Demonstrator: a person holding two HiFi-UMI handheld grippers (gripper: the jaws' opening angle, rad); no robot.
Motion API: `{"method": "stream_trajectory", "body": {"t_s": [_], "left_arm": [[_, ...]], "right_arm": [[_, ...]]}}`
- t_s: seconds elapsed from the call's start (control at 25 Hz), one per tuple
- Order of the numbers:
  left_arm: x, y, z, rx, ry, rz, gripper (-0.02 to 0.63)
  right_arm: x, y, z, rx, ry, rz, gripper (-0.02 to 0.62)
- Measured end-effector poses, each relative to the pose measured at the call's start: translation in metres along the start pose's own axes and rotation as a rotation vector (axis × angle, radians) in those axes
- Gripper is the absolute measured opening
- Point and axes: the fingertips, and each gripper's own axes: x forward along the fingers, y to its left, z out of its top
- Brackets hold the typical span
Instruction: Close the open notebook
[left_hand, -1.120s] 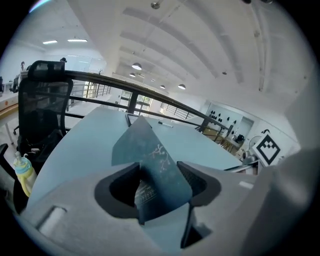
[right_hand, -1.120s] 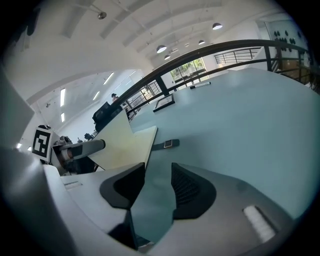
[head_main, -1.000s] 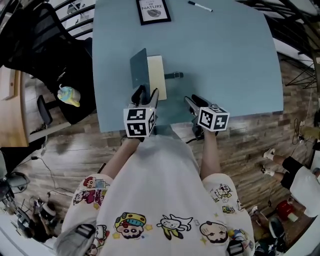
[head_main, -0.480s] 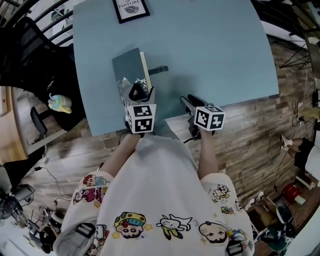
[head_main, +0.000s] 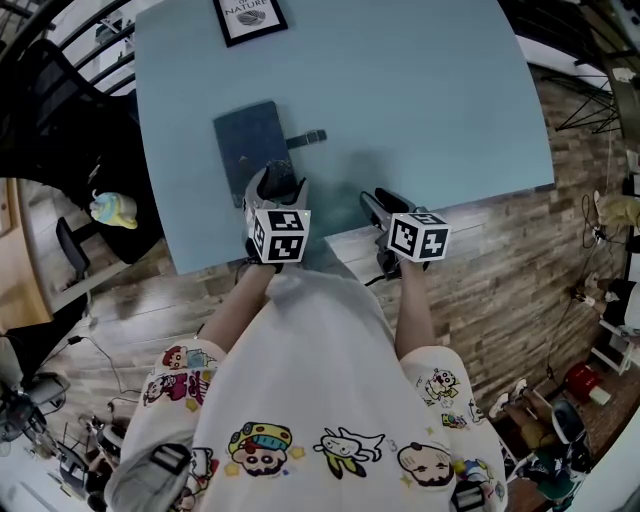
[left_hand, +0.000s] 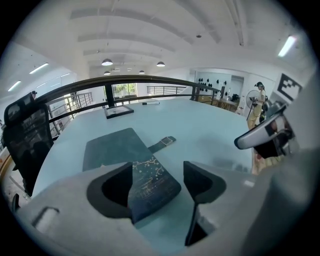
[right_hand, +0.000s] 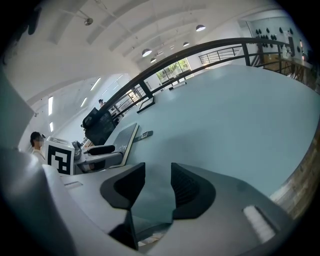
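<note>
The notebook (head_main: 250, 145) lies shut and flat on the blue-grey table (head_main: 420, 100), its dark blue cover up and its strap (head_main: 305, 138) sticking out to the right. My left gripper (head_main: 277, 180) hovers over the notebook's near right corner (left_hand: 150, 182). Its jaws have just been opening and now stand wide, with the corner showing under the gap and neither pad pressing on it. My right gripper (head_main: 378, 205) is open over the table's near edge, to the right of the notebook (right_hand: 122, 137), with only bare table between its jaws (right_hand: 157, 182).
A framed picture (head_main: 248, 18) lies at the table's far edge, behind the notebook. A black office chair (head_main: 70, 110) stands off the table's left side. Wooden floor runs along the near and right edges.
The notebook's cover, standing up a second ago, has come down flat over the cream page. My left gripper has dropped lower over the near corner and its jaws have widened.
</note>
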Motion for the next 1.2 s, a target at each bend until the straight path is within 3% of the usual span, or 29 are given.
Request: {"method": "stream_trajectory", "body": {"t_s": [0.56, 1.04, 1.2], "left_arm": [[-0.035, 0.033, 0.028, -0.117, -0.103, 0.011, 0.316], [-0.114, 0.101, 0.067, -0.263, -0.281, 0.091, 0.277], [-0.142, 0.121, 0.073, -0.315, -0.34, 0.102, 0.248]], "right_arm": [[0.006, 0.028, 0.027, -0.098, -0.035, 0.036, 0.172], [0.015, 0.116, 0.1, -0.322, -0.167, 0.151, 0.161], [0.009, 0.147, 0.124, -0.396, -0.245, 0.179, 0.13]]}}
